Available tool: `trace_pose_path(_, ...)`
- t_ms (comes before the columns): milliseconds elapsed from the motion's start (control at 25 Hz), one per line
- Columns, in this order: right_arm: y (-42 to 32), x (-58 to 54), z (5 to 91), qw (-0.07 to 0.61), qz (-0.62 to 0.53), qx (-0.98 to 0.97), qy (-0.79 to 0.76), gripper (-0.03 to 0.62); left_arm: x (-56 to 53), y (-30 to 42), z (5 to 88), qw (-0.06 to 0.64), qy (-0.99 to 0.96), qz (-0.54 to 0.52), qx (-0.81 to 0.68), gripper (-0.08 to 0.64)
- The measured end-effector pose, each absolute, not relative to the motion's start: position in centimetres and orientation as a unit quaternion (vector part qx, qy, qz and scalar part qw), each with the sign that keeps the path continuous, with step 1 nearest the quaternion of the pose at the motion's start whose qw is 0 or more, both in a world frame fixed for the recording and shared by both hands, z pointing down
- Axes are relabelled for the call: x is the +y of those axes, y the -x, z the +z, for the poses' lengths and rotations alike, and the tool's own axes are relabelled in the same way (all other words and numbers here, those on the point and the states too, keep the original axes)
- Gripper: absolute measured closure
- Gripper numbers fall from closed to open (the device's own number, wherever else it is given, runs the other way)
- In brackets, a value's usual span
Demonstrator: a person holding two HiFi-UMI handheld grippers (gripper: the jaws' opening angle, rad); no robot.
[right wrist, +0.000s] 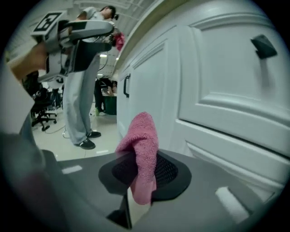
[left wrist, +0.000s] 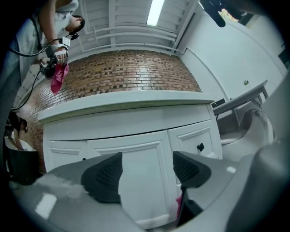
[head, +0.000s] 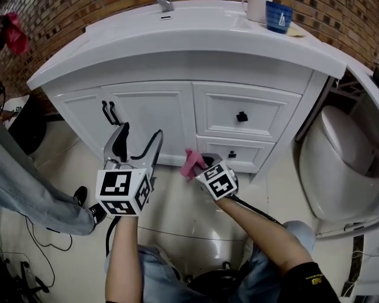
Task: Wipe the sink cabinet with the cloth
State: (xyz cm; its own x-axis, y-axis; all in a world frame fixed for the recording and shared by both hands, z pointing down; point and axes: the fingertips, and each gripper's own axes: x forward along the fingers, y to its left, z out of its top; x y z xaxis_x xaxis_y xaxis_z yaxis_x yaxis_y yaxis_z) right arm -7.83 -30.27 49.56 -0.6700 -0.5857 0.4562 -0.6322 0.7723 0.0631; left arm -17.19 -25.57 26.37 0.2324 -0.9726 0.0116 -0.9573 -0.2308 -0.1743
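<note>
- The right tongs [right wrist: 145, 171] are pressed together on the pink cloth [right wrist: 141, 147]. A fold of it stands up out of the jaws and a short end hangs below them.
- The left tongs [left wrist: 147, 171] are spread wide with nothing between them. They are held just beside the right tongs, on the person's left, and point at the cabinet door [head: 155, 115].
- The cloth is low down in front of the sink cabinet [head: 89, 109], well below the middle of the counter's front edge. It is level with the lower drawer [head: 234, 152], at that drawer's left end. It sits close to the white front, but I cannot tell whether it touches.
- A bystander's leg [head: 32, 192] in grey trousers and a dark shoe stands on the floor below the counter's left corner.
- A toilet [head: 337, 163] stands beyond the counter's right corner.
- The white counter [head: 195, 38] overhangs the cabinet, and a blue cup [head: 278, 16] stands near its back right corner.
- A brick wall [head: 71, 18] runs behind the counter's back edge.
</note>
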Motion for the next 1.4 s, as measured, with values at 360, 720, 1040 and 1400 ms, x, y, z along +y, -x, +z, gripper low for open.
trace_pose_path(360, 2.2, -35.3, 47.7, 0.178, 0.117, -0.878, -0.428, 0.525, -24.3, 17.6, 31.6, 0.073, 0.798, -0.122, 0.585, 0.212)
trace_pose_path(720, -15.4, -34.5, 46.7, 0.149, 0.187, -0.8, -0.551, 0.52, -24.5, 12.3, 31.5, 0.021, 0.846, -0.04, 0.531, 0.216)
trace_pose_path(1040, -15.2, -33.6, 47.3, 0.115, 0.233, -0.79, -0.555, 0.52, -23.5, 5.6, 32.7, 0.041, 0.883, -0.058, 0.464, 0.218)
trace_pose_path(1400, 6.6, -32.1, 49.5, 0.166, 0.133, -0.924, -0.317, 0.522, -22.4, 9.4, 34.8, 0.047, 0.864, -0.097, 0.491, 0.216)
